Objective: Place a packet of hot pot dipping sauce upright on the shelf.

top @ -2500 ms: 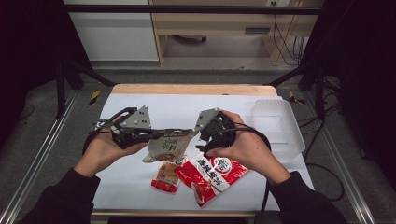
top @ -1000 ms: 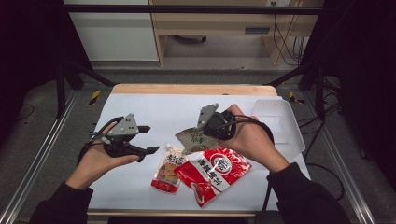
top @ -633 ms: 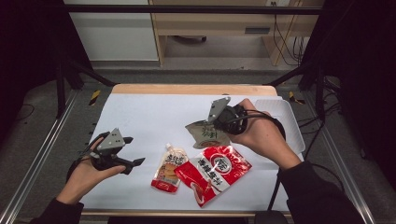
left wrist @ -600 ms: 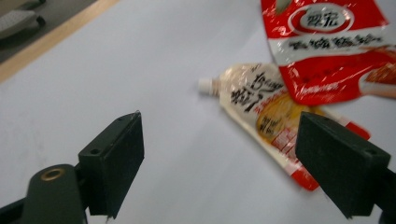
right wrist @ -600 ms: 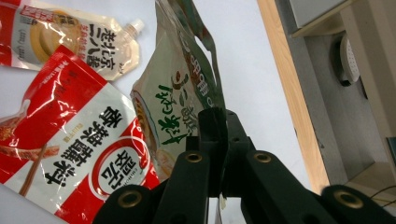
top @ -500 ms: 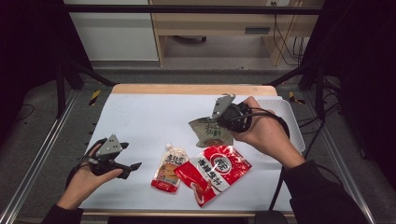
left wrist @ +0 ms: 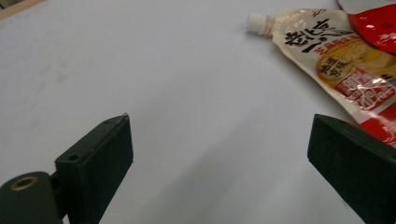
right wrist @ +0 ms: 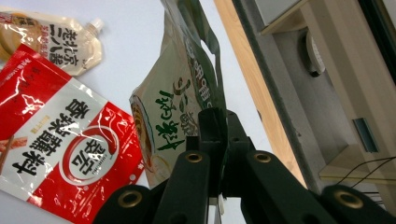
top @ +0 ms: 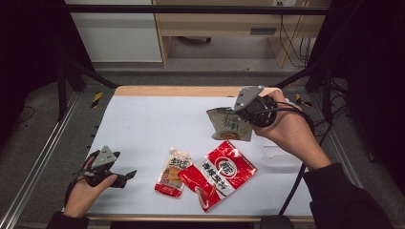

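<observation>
- Green-printed pouch (top: 229, 126) hangs over the white table (top: 143, 124), pinched in the right gripper (top: 239, 114)'s closed jaws.
- Left gripper (top: 125, 175), near the table's front-left corner, has just been opening; nothing between its wide jaws.
- Grey floor surrounds the table.

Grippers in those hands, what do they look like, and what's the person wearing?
Each gripper, left and right, is black, with a grey three-cornered plate on top. The flat, blocky black fingers have brass-ringed holes. A black cable trails from the right one. The sleeves are dark.
</observation>
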The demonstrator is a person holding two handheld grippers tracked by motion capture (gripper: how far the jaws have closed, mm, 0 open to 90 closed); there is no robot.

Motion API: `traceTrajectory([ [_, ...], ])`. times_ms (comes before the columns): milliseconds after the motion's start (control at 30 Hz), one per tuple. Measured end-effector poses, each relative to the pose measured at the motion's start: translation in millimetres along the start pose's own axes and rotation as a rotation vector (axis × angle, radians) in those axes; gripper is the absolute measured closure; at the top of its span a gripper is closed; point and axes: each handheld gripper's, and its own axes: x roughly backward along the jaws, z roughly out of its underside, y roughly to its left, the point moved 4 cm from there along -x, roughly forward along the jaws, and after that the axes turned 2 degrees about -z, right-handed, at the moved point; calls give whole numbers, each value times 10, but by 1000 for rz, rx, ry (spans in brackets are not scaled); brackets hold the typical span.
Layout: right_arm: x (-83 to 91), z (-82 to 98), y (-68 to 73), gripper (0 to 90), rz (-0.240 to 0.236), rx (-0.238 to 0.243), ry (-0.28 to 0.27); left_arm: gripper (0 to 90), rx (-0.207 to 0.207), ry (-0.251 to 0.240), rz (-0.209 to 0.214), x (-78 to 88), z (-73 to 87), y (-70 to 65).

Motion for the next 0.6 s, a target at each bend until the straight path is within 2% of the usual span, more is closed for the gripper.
traceTrajectory([
  [233,184,168,-92,900,38,-27,-12,62,43,6,-34,-6,77,75],
  [500,363,434,-196,900,87,-69,-23,63,48,16,-67,-10,102,120],
  [600,440,575,-232,900,109,-91,-29,65,79,-8,-89,26,107,181],
])
